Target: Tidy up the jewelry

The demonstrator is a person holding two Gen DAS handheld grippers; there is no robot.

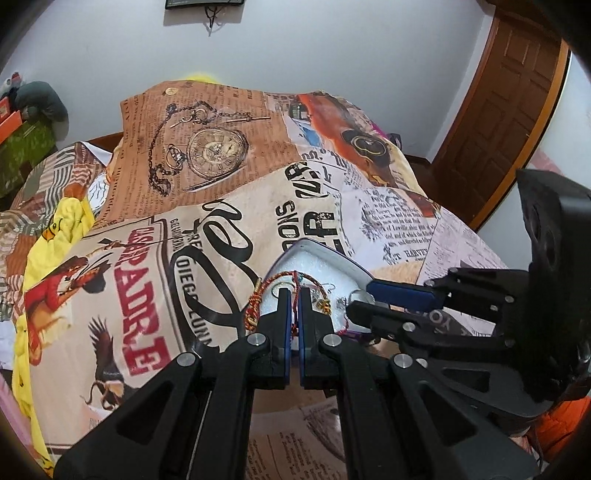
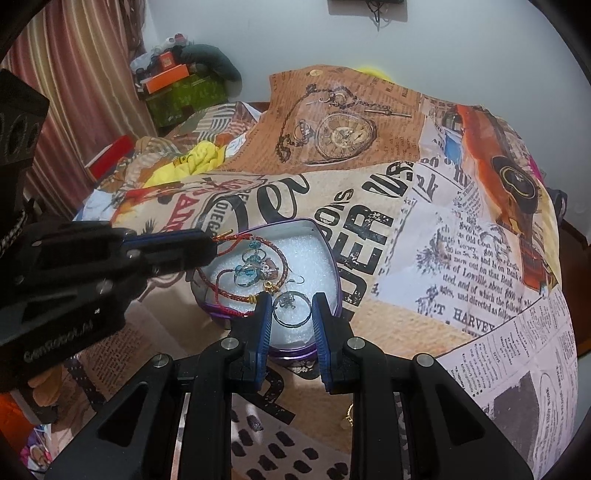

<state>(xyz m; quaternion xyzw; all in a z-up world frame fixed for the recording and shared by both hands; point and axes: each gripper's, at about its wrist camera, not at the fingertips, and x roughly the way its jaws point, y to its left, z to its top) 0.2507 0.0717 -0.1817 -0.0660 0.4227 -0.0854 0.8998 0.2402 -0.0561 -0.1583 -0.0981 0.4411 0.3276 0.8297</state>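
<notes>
Hidden and unclear parts around the jewelry tin

In the left wrist view, much of the tin [image 1: 325,245] is covered by the left gripper [image 1: 294,295] and right gripper [image 1: 364,295], and the red cord bracelet [image 1: 255,310] is partly lost between the fingers. In the right wrist view, the small charm inside the silver ring [image 2: 291,308] is too blurred to be identified, and the wall fixture [image 2: 369,5] is cut off.
</notes>
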